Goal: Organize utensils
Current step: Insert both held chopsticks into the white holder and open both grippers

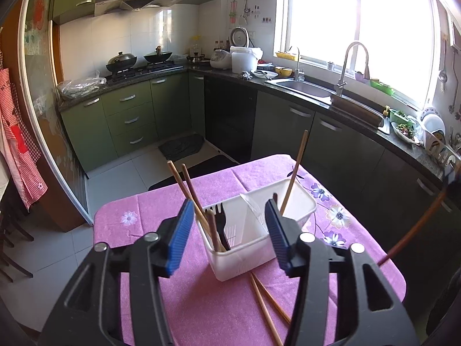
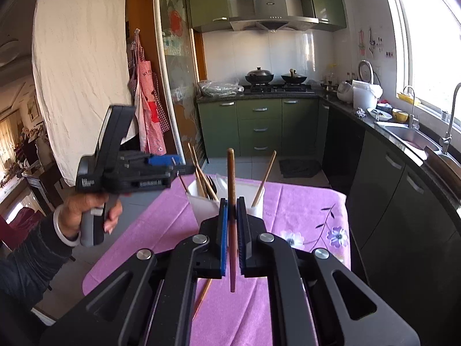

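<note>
A white plastic utensil holder [image 1: 253,230] stands on the purple tablecloth [image 1: 161,213]. Its near compartment holds a black fork [image 1: 220,216] and several chopsticks [image 1: 184,187]; one chopstick [image 1: 294,173] leans in the far compartment. My left gripper [image 1: 227,230] is open and empty, just in front of the holder. Two chopsticks [image 1: 265,305] lie on the cloth below it. My right gripper [image 2: 232,225] is shut on a brown chopstick [image 2: 231,173], held upright in front of the holder [image 2: 201,201]. That chopstick also shows at the right edge of the left wrist view [image 1: 415,227].
The table is small, with its edges close on all sides. A kitchen counter with a sink [image 1: 305,86] runs along the right, a stove with woks [image 1: 138,60] at the back. The left gripper body and the hand holding it [image 2: 95,210] are at the left in the right wrist view.
</note>
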The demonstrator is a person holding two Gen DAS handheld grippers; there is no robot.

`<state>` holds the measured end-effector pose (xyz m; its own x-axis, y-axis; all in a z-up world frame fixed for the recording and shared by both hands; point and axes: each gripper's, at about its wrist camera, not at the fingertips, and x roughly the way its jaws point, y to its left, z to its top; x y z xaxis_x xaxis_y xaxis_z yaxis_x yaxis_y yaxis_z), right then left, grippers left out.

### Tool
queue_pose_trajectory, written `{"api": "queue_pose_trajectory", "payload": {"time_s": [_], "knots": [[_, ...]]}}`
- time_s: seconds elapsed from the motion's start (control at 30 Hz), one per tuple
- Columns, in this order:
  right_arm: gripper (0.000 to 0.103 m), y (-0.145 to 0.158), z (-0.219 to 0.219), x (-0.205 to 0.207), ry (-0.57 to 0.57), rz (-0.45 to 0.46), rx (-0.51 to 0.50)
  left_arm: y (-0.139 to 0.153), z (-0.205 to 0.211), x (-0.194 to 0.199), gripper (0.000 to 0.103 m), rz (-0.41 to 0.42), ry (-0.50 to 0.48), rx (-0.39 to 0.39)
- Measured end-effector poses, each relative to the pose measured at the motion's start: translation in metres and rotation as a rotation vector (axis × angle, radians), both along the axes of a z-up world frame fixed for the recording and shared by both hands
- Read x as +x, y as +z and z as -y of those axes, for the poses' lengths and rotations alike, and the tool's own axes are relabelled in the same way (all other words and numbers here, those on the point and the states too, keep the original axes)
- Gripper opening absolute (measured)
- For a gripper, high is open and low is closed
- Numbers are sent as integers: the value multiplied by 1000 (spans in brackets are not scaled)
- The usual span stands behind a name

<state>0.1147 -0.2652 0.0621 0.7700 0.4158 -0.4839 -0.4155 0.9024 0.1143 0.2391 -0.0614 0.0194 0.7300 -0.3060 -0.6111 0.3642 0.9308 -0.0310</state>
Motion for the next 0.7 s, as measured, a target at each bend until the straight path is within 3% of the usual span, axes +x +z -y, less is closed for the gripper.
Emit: {"api": "queue_pose_trajectory", "payload": {"time_s": [0.2,0.33,0.47,0.7], "knots": [[7,57,-1,40,-10,89,79,5,-13,-48,83,39,16,2],[7,74,-10,80,-34,114,111,-7,-25,-80,85,4,18,0],[7,61,-23,125,-72,72,91,-24,-44,-105,89,-64,45,-18],[7,2,-43,171,-90,-49,43,-24,-73,-147,93,-20,102,-86]]}}
